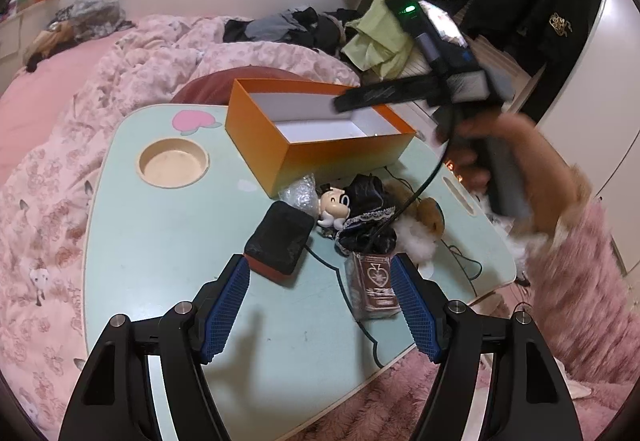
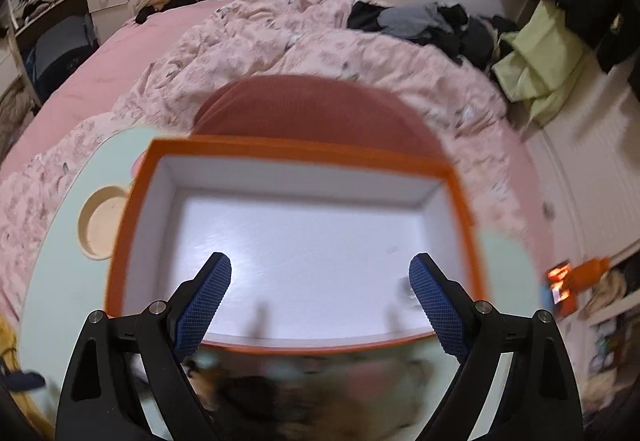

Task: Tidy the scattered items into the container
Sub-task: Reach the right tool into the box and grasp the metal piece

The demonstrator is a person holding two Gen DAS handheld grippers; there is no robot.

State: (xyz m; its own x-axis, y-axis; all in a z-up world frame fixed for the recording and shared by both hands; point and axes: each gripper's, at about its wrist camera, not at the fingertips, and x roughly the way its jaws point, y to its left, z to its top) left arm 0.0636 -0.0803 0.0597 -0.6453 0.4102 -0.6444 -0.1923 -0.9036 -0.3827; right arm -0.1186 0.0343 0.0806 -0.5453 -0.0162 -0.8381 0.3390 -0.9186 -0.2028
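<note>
Small mint-green lap table (image 1: 168,241) set on a bed with a pink floral duvet (image 1: 60,169). Round wooden cup recess (image 1: 173,162) at the table's far left.

Orange box (image 1: 320,129) with white interior stands at the far side of the table, open-topped, nothing visible inside it. In the right wrist view the same orange box (image 2: 132,225) fills the middle of the frame, white floor bare.

Scattered items sit in a cluster just near of the box, all on the tabletop:
- black rectangular case (image 1: 280,237) with a reddish base, tilted, at the left of the cluster
- crinkled clear plastic wrap (image 1: 298,195), touching the box's near wall
- small cartoon figurine (image 1: 334,207), lying beside the wrap
- black lace-trimmed cloth (image 1: 370,213), to the right of the figurine
- brown and white plush (image 1: 424,225), at the right end
- brown card pack (image 1: 374,283) with a spade emblem, nearest item

Left gripper (image 1: 320,273): blue pads apart, nothing clamped. Left pad is by the black case's near corner, right pad just beside the card pack; contact cannot be told.

Right gripper (image 2: 320,277): jaws wide apart, empty, over the box's near part. From the left wrist view the right gripper (image 1: 360,97) shows blurred above the box, held by a hand (image 1: 504,161) in a fuzzy pink sleeve (image 1: 580,281).
</note>
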